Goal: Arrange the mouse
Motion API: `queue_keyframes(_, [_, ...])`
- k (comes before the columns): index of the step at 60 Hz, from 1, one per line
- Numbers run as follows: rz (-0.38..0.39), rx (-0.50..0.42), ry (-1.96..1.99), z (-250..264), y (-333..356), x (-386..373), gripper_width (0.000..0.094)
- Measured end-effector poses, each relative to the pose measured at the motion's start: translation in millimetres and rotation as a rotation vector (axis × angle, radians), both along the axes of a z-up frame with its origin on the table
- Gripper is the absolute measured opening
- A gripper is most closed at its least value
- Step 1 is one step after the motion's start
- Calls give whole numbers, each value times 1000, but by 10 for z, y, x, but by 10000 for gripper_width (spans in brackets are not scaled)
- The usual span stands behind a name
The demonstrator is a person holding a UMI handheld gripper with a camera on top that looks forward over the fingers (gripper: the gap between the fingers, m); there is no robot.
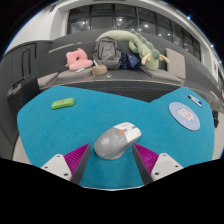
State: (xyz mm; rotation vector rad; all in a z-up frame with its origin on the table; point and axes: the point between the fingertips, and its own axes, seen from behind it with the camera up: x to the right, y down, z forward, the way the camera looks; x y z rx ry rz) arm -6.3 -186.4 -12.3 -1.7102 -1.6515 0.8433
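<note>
Mouse (117, 141) on teal bench (60, 130), between tool (111, 158) fingers (77, 158), toward their tips. Contact with pads unclear; grip state cannot tell.

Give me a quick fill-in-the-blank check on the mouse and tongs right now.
1. The mouse lies between the tongs' two ____.
2. The mouse rests on a ____-coloured mat.
3. The small flat item far beyond the tongs is ____.
4. The tongs are ____, not clamped.

Missing: fingers; teal; green; open

The mouse (118, 140) sits between the open gripper (112, 160) fingers; beyond it the teal mat (90, 115) lies bare, the green eraser (63, 102) and round coaster (184, 115) well aside.
</note>
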Motion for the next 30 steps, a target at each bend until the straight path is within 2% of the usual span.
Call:
queue_keyframes(15, [-13, -33, -20, -9, -30, -567, 862])
queue_keyframes(25, [37, -4, -30, -32, -106, -859, 861])
queue_keyframes(30, [43, 17, -35, -36, -123, -915, 821])
